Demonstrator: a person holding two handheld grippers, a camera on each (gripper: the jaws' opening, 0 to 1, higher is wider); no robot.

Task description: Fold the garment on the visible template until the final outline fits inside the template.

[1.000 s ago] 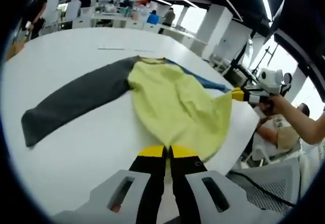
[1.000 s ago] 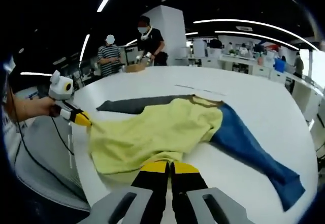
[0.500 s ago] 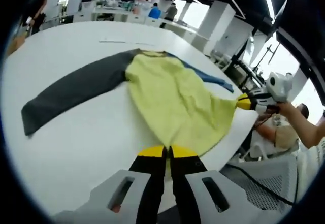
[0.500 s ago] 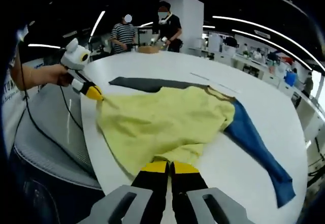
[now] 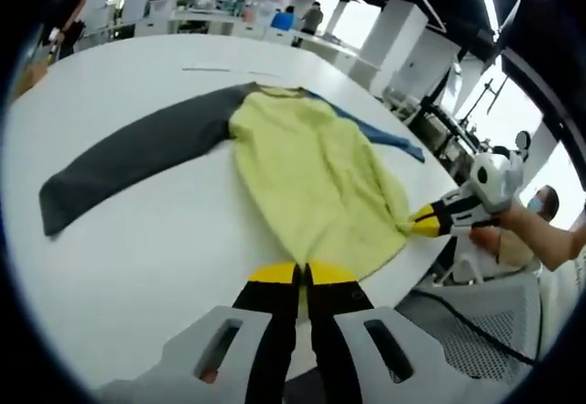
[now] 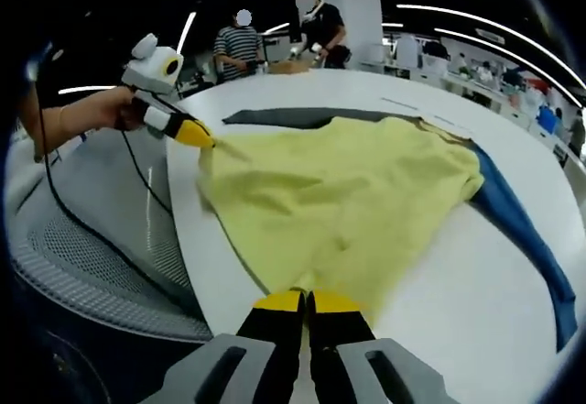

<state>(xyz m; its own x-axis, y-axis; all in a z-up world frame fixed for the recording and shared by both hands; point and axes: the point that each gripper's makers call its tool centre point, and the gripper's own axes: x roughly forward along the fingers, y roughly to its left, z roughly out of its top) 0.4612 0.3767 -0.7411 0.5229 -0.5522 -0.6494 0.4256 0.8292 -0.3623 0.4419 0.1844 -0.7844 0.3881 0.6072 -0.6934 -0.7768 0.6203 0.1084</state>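
One soft shirt (image 5: 311,180), yellow body, one grey and one blue sleeve, lies on my round white counter (image 5: 137,257). Both my tongs, left (image 5: 299,280) and right (image 6: 307,305), are clamped on its hem.

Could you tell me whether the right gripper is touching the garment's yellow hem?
Touching: in the right gripper view the right gripper is shut on the yellow hem of the garment.

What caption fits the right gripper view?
Both grippers, right and left, pinch the yellow shirt's hem at the white table's edge.
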